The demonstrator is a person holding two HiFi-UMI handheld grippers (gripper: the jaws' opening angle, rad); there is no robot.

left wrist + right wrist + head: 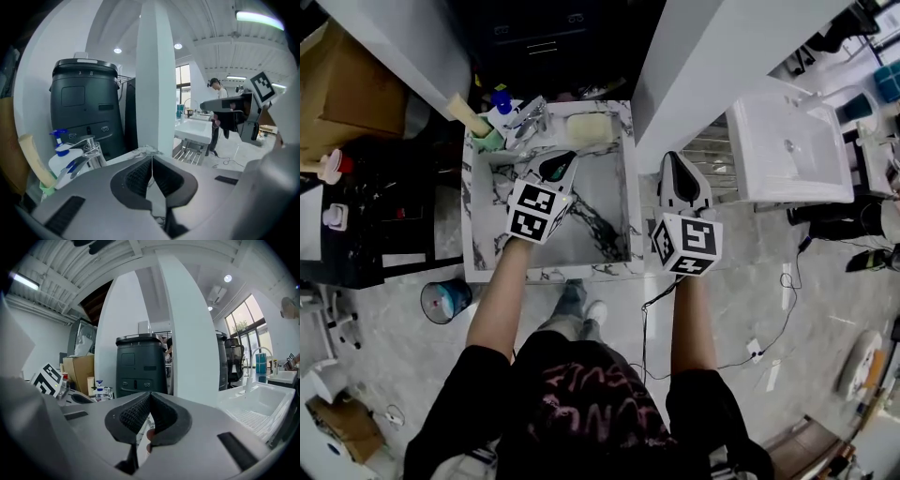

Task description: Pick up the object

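Observation:
My left gripper (pixel 555 167) (pixel 152 159) hovers over the basin of a white marble sink (pixel 619 264), jaws shut with nothing between them. At the sink's back left stand a chrome faucet (pixel 528 120) (pixel 89 150), a white spray bottle with a blue top (pixel 500 103) (pixel 60 159) and a green cup (pixel 487 139) holding a cream handle (pixel 35 157). A pale yellow sponge (pixel 591 127) lies on the back rim. My right gripper (pixel 677 169) (pixel 150 399) hangs just right of the sink, also shut and empty.
A white column (pixel 156 79) rises behind the sink's right corner, with a dark bin (pixel 86 108) behind the sink. A white basin (pixel 787 150) stands to the right. A blue bucket (pixel 445 300), cardboard box (pixel 347 89) and floor cable (pixel 759 347) surround me.

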